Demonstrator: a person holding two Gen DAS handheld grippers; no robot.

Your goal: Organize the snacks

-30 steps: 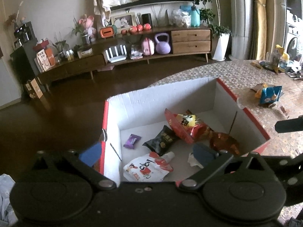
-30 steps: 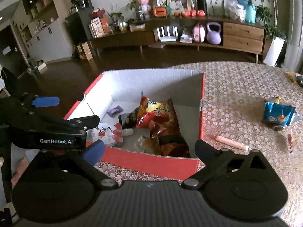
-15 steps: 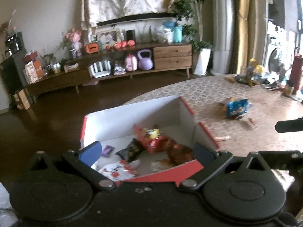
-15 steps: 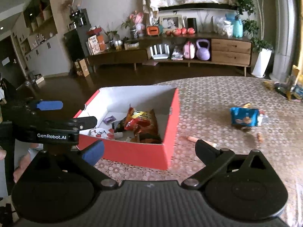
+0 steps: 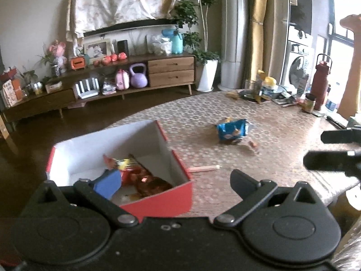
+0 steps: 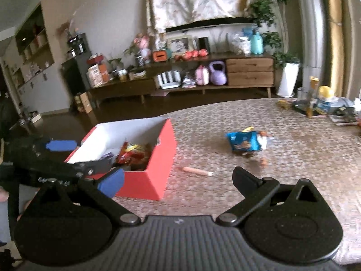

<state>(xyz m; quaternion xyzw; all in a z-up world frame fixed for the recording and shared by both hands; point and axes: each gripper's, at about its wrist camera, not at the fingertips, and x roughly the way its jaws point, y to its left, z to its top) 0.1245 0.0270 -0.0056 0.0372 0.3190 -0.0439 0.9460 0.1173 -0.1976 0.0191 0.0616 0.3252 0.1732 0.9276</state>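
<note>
A red cardboard box (image 5: 180,189) with a white inside sits at the table's left end and holds several snack packs, a red-and-yellow bag (image 5: 123,163) on top. Out on the table lie a blue snack bag (image 5: 232,131), a pink stick snack (image 5: 203,168) and a small wrapped sweet (image 5: 252,144). My left gripper (image 5: 173,181) is open and empty, over the box's near right corner. My right gripper (image 6: 178,179) is open and empty too, low over the table right of the box (image 6: 162,155), with the pink stick (image 6: 195,171) and blue bag (image 6: 243,141) ahead. The left gripper (image 6: 79,158) shows beside the box.
Bottles, jars and papers crowd the table's far right end, among them a tall maroon bottle (image 5: 320,83) and a yellow-lidded jar (image 6: 323,100). The patterned tablecloth (image 6: 293,158) drops off at the near edge. A low wooden cabinet (image 5: 158,67) stands across the dark floor.
Both grippers have pulled back from above the box and swung right. The box now sits lower left in both views, and the blue bag and pink stick have come toward the middle.
</note>
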